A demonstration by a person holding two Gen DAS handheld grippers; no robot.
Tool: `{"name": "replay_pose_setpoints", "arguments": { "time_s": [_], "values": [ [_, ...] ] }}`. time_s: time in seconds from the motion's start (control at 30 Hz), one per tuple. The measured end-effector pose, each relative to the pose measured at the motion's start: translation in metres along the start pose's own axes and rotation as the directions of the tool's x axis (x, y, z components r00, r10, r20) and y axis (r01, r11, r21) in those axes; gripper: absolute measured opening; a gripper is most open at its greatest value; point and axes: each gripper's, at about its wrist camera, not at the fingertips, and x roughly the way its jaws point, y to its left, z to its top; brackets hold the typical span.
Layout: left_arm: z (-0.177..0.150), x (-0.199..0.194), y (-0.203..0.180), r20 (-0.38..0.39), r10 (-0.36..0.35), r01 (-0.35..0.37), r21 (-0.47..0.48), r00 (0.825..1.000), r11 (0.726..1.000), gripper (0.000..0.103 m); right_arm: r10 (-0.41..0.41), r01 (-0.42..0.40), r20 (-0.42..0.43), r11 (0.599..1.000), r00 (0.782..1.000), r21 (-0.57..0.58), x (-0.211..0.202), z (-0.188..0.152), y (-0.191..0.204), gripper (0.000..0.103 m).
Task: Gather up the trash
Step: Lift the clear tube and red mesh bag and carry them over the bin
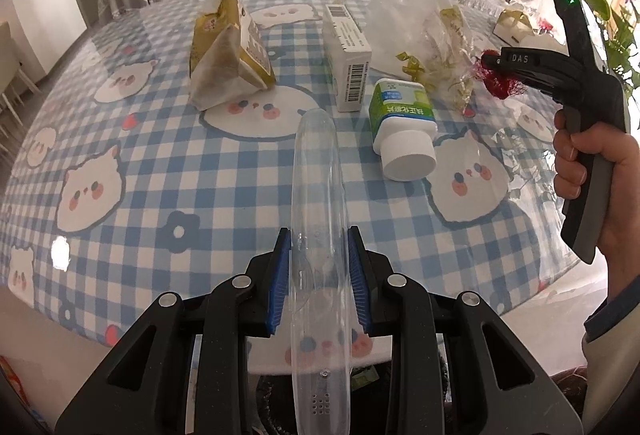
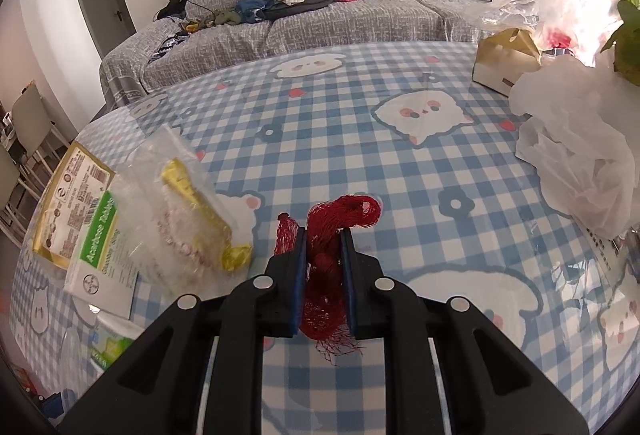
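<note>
The left gripper is clenched on one clear plastic tube. The right gripper is clenched on one red net, held above the table. On the table lie one white bottle, one white box, one paper bag and one crinkly wrapper. The cloth has blue checks and bears. A grey sofa with clothes stands far behind.

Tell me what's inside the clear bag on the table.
The clear bag holds yellow-gold wrappers and crumpled plastic. Glare and creases hide anything deeper.
</note>
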Motion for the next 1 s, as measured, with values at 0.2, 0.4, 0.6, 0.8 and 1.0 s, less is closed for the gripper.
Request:
{"name": "replay_pose_setpoints", "arguments": {
  "time_s": [0.2, 0.4, 0.6, 0.8, 1.0],
  "values": [
    [-0.012, -0.010, -0.002, 0.002, -0.007, 0.007, 0.001, 1.000, 1.000, 0.027, 0.003, -0.003, 0.005, 1.000, 1.000, 0.002, -0.013, -0.010, 0.004, 0.015],
    [-0.024, -0.019, -0.006, 0.004, -0.018, 0.018, 0.005, 1.000, 1.000, 0.027, -0.005, 0.005, 0.012, 1.000, 1.000, -0.011, -0.027, -0.022, 0.008, 0.015],
    [-0.037, -0.028, -0.011, 0.013, -0.026, 0.026, 0.011, 1.000, 1.000, 0.027, -0.012, 0.012, 0.024, 1.000, 1.000, -0.016, -0.045, -0.034, 0.008, 0.015],
    [-0.046, -0.033, -0.012, 0.019, -0.018, 0.018, 0.005, 1.000, 1.000, 0.027, -0.020, 0.021, 0.032, 0.999, 0.999, -0.031, -0.063, -0.050, 0.009, 0.015],
    [-0.058, -0.039, -0.014, 0.029, -0.009, 0.008, 0.009, 1.000, 1.000, 0.027, -0.029, 0.030, 0.042, 0.999, 0.999, -0.042, -0.082, -0.069, 0.008, 0.015]
  ]
}}
